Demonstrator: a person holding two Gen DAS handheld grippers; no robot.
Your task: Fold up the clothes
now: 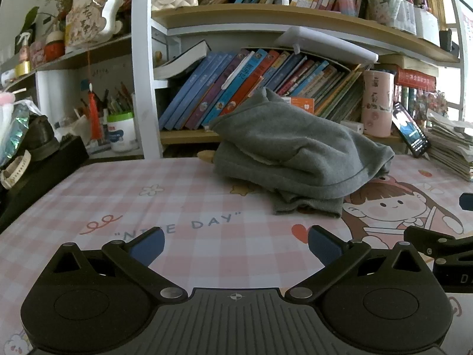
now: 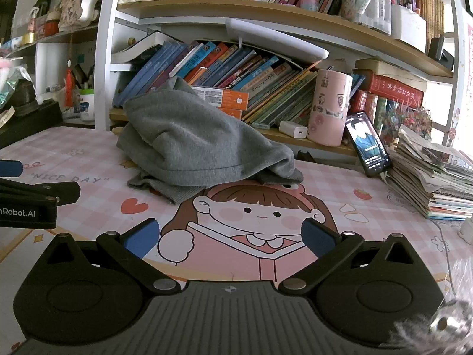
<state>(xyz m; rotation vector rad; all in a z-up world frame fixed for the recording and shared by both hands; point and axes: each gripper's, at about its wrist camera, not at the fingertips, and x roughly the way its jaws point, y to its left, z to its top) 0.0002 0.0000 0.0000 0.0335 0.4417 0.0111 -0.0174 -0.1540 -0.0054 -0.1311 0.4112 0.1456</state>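
With my left gripper (image 1: 235, 248) and right gripper (image 2: 230, 235) both spread wide and empty, the crumpled grey garment (image 1: 295, 153) lies ahead on the pink checked mat (image 1: 177, 201), at one o'clock from the left, eleven from the right, long axis crosswise, neither clearly nearer.

We see a grey sweatshirt (image 1: 295, 151) (image 2: 195, 145) lying in a loose, rumpled heap on the pink checked desk mat (image 1: 183, 207) (image 2: 340, 183). Its ribbed hem pokes out underneath at the front, and its far edge rises against the shelf of books (image 1: 236, 85) (image 2: 236, 68).
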